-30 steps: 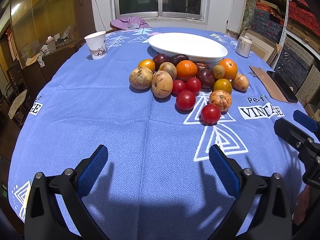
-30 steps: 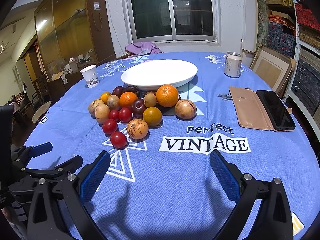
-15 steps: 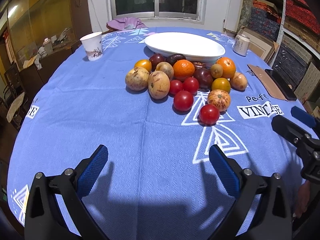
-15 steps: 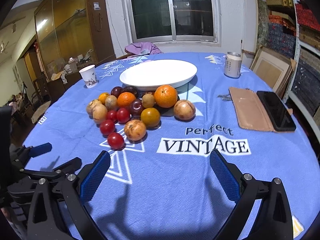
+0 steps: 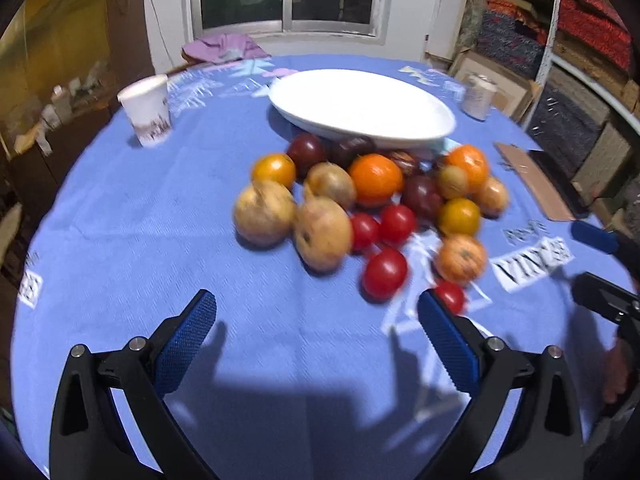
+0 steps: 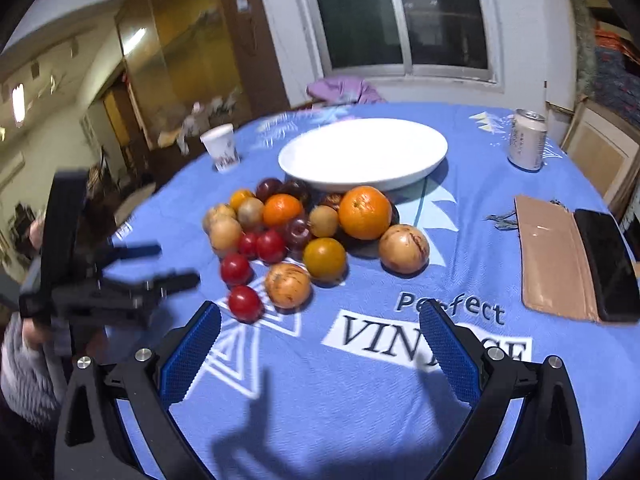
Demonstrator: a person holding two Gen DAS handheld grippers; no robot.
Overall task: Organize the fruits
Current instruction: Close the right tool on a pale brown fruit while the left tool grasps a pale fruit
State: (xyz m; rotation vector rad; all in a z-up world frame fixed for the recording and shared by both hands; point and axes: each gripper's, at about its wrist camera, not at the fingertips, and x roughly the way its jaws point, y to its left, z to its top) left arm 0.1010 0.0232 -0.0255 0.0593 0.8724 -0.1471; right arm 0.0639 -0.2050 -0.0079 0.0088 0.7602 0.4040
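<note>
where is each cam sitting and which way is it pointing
Left wrist: on the left gripper, low over the near table edge, facing the fruit pile; open jaws show.
Right wrist: on the right gripper, facing the pile from its right; open jaws and a hand show.
Shared: white dish, paper cup, can.

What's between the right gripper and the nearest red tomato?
Nothing visible. The right gripper is open over bare cloth, and the tomato sits at the pile's near edge, just ahead of its left finger.
</note>
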